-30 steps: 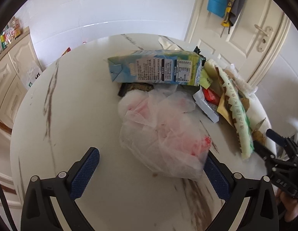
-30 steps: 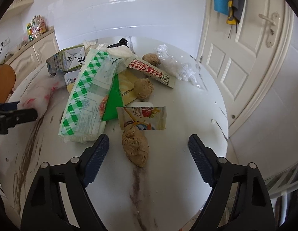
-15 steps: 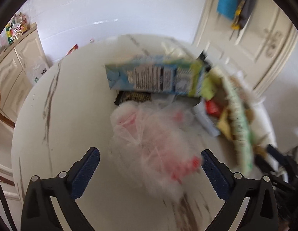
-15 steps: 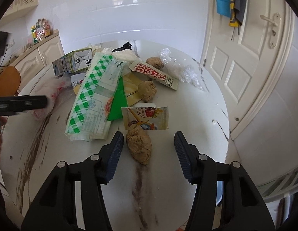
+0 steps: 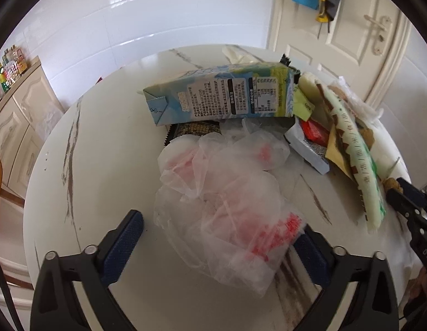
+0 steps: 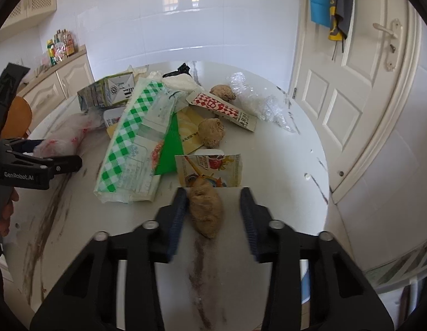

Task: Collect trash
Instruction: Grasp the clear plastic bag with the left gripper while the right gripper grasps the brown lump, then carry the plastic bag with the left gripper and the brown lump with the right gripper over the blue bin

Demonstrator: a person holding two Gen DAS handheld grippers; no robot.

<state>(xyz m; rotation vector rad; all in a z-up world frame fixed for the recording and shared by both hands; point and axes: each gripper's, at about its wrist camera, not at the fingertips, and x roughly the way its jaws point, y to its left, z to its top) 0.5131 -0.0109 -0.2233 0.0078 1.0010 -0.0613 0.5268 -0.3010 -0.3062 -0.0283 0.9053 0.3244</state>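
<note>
milk carton (image 5: 221, 93) behind plastic bag (image 5: 227, 201), wrappers (image 6: 136, 140) beside

There are 2 cameras, 1 on each gripper, and both look down and forward at the same round white table (image 5: 103, 165). The left camera sits close above a crumpled plastic bag (image 5: 227, 201). The right camera sits close above a brown paper ball (image 6: 205, 209). Both see the milk carton (image 5: 221, 96) and the door (image 6: 351, 82). Each camera sees the other gripper at its edge.
</note>
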